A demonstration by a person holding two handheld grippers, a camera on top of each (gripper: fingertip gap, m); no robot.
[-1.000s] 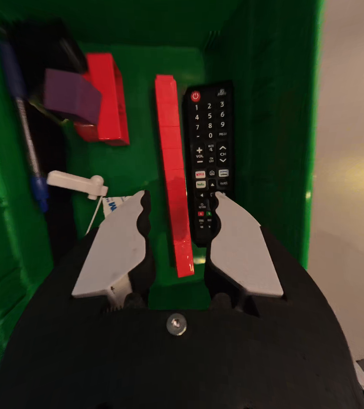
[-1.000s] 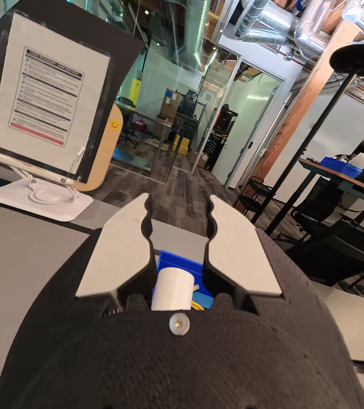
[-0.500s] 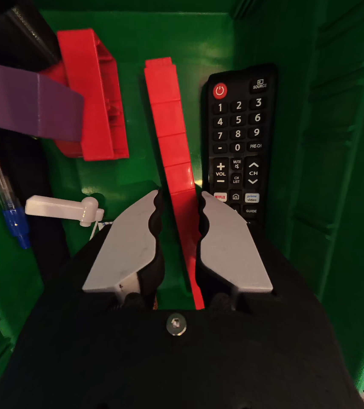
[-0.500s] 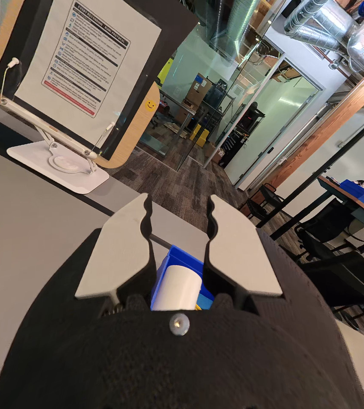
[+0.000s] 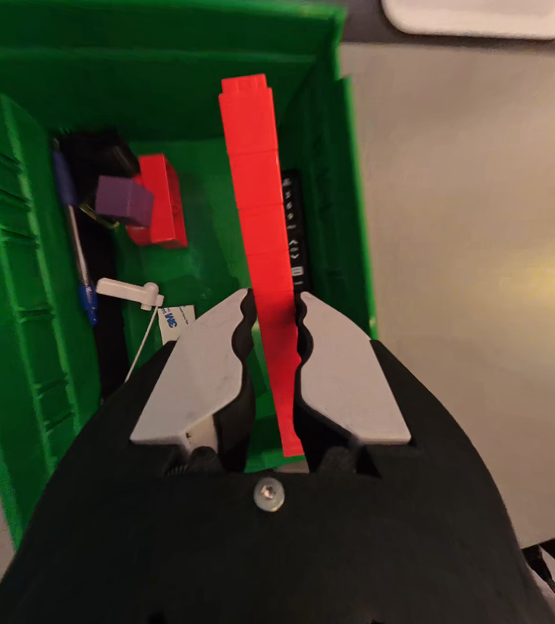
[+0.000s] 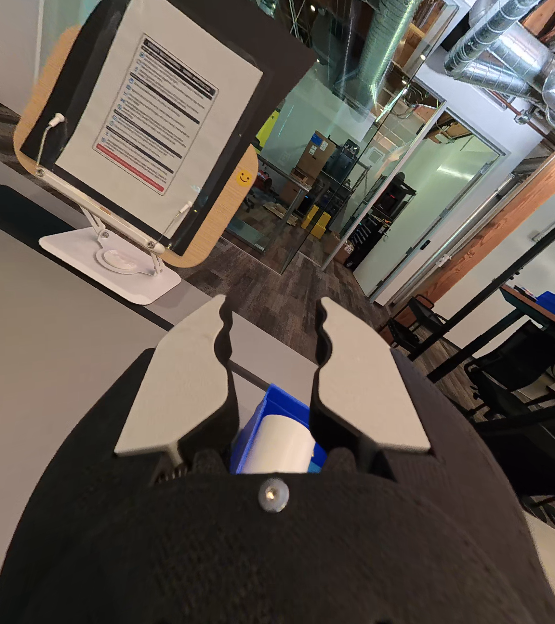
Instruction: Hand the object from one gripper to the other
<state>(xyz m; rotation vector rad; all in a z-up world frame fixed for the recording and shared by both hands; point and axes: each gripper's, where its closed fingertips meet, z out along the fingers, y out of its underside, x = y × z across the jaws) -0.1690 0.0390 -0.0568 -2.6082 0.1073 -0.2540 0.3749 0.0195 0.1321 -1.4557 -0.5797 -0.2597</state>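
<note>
My left gripper (image 5: 275, 297) is shut on a long red bar of stacked bricks (image 5: 259, 202) and holds it lifted above the green bin (image 5: 16, 236), the bar pointing away along the fingers. My right gripper (image 6: 272, 304) is open and empty, held above a grey table (image 6: 32, 337). A blue bin (image 6: 279, 403) with a white roll (image 6: 279, 442) in it shows low between its fingers. Neither gripper shows in the other's view.
In the green bin lie a black remote (image 5: 296, 233), a red block (image 5: 164, 202), a purple block (image 5: 124, 202), a blue pen (image 5: 76, 236), a white tag (image 5: 127, 290) and a white label (image 5: 174, 320). A stand with a printed sheet (image 6: 154, 135) stands on the table at the right gripper's far left. Left tips to right tips: about 60 cm. My right tips are about 55 cm from the black remote (image 5: 296, 233), my left tips only 10 cm.
My left gripper closed on the red bar and lifted it up out of the green bin. My right gripper stayed open and turned a little to the left.
</note>
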